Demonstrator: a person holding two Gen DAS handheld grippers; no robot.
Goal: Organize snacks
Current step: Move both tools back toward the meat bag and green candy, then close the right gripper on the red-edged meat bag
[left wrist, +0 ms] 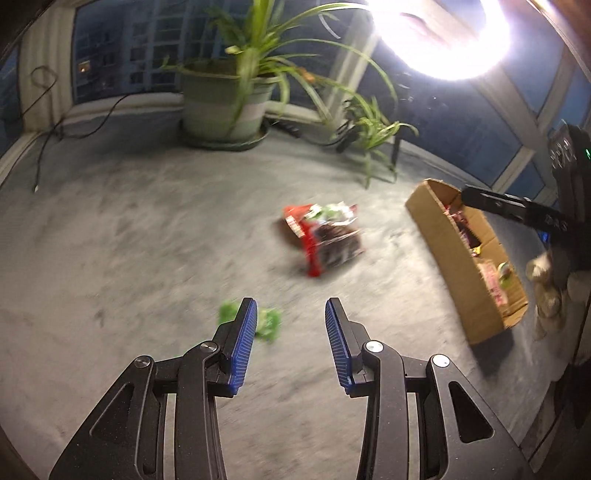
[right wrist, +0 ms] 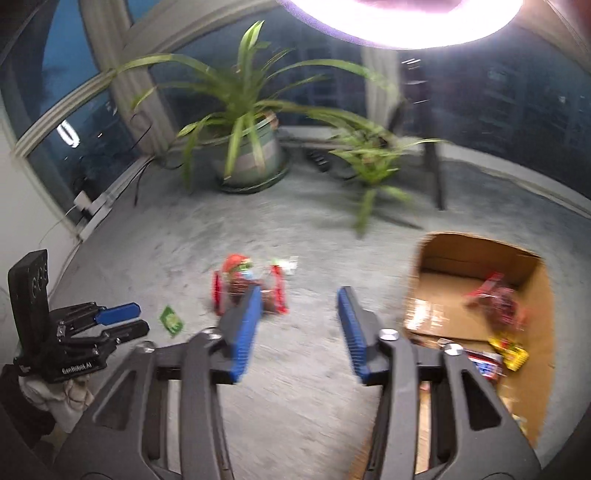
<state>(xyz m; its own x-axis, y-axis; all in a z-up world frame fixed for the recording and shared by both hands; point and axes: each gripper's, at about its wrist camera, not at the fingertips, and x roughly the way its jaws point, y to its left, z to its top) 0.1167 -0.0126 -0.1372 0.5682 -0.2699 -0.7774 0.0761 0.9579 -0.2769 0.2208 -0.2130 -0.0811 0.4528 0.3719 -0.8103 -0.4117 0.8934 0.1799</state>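
A pile of red and dark snack bags [left wrist: 325, 236] lies on the grey surface; it also shows in the right wrist view [right wrist: 247, 288]. A small green packet [left wrist: 267, 323] lies just beyond my left gripper [left wrist: 290, 314], which is open and empty; the packet also shows in the right wrist view [right wrist: 171, 319]. An open cardboard box [left wrist: 443, 243] at the right holds several snacks [right wrist: 495, 302]. My right gripper [right wrist: 295, 301] is open and empty, left of the box [right wrist: 480, 254]. The left gripper appears at the left of the right wrist view [right wrist: 125, 319].
A large potted plant [left wrist: 225, 99] and a smaller plant [left wrist: 373, 129] stand at the back by the windows. A black cable [left wrist: 48, 140] runs along the far left. A bright lamp [left wrist: 443, 33] glares overhead. Its stand leg [right wrist: 434, 173] is behind the box.
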